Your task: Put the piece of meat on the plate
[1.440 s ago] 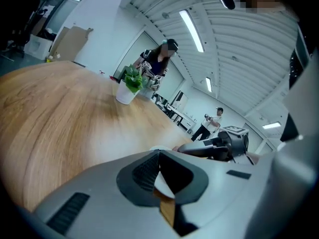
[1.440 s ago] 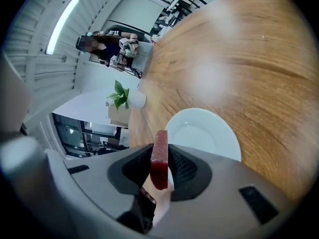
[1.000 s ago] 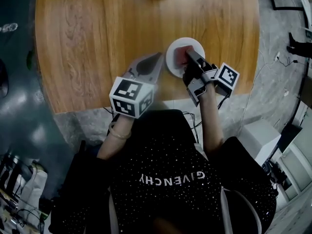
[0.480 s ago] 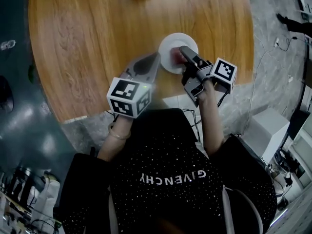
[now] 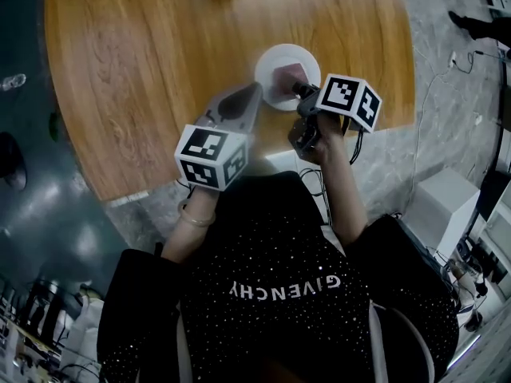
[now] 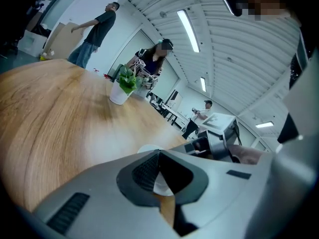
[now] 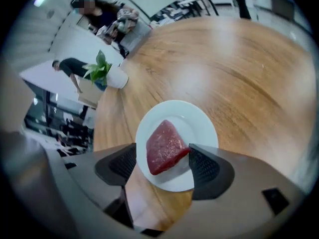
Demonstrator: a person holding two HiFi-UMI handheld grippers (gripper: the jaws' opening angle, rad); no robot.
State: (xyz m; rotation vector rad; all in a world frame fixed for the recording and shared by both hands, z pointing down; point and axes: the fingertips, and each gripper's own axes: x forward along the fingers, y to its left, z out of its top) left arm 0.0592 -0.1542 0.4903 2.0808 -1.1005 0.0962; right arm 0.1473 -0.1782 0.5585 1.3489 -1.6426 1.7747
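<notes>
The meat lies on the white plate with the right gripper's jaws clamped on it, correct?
Not quite. The meat does lie on the white plate, but the right gripper has its jaws open: they have just been opening, and the meat shows between them unclamped. The right gripper view shows this.

Head view dim, corners dark. Gripper views fisheye, edges bent, black rims. Ceiling light strips [image 6: 188, 30] bright; pale glare on wooden table [image 7: 199, 78]. Piece of meat [image 7: 167, 153] sharp; left gripper view foreground soft.
</notes>
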